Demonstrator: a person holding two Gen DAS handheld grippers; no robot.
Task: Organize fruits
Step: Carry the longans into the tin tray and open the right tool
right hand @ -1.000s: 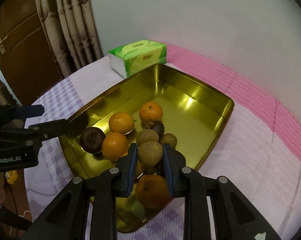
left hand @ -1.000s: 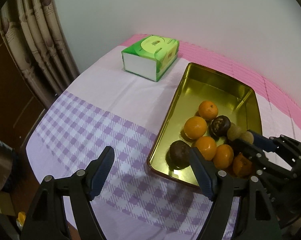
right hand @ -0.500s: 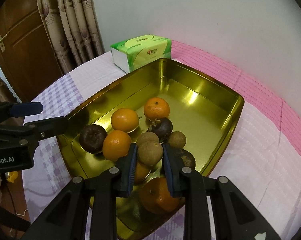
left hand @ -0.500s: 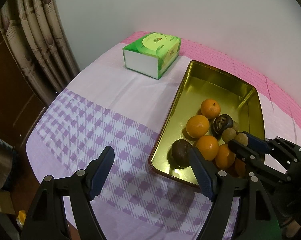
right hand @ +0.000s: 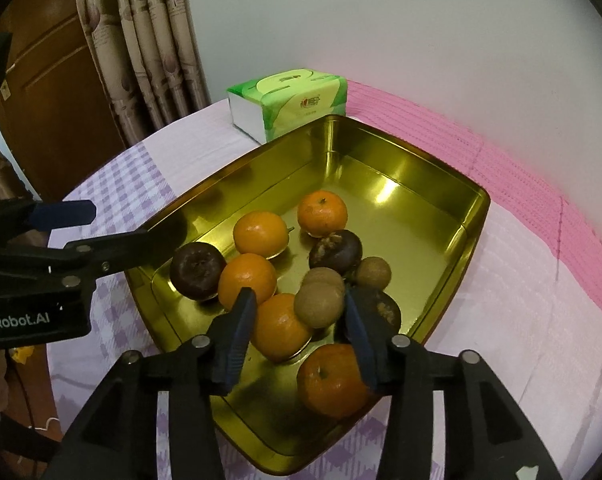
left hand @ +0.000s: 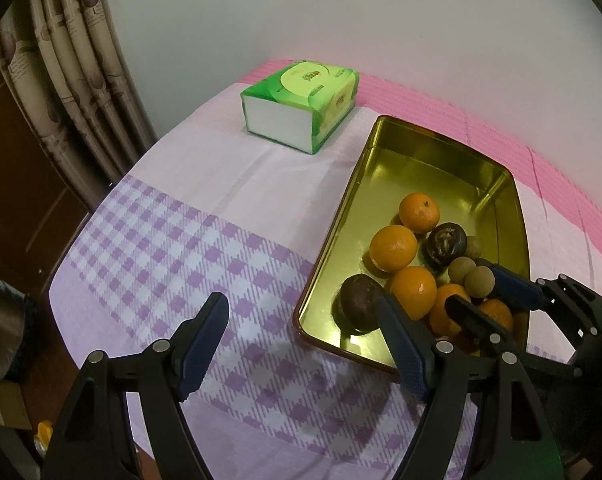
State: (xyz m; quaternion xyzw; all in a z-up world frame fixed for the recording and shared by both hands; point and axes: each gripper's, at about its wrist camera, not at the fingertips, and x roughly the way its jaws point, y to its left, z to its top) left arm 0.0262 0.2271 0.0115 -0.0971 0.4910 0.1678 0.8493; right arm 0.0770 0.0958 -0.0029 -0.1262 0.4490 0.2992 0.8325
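Observation:
A gold metal tray holds several oranges, dark mangosteens and small brown longans. My right gripper is open over the tray's near end; a brown longan sits between its fingers, resting on the fruit pile, with gaps on both sides. My left gripper is open and empty over the purple checked cloth, its right finger at the tray's near left corner.
A green tissue box stands beyond the tray near the wall. Curtains and a wooden door are at the left. The table edge drops off at left.
My right gripper has opened; the longan it was shut on now sits loose on the fruit pile. The right gripper has also pulled back slightly. My left gripper has barely moved.

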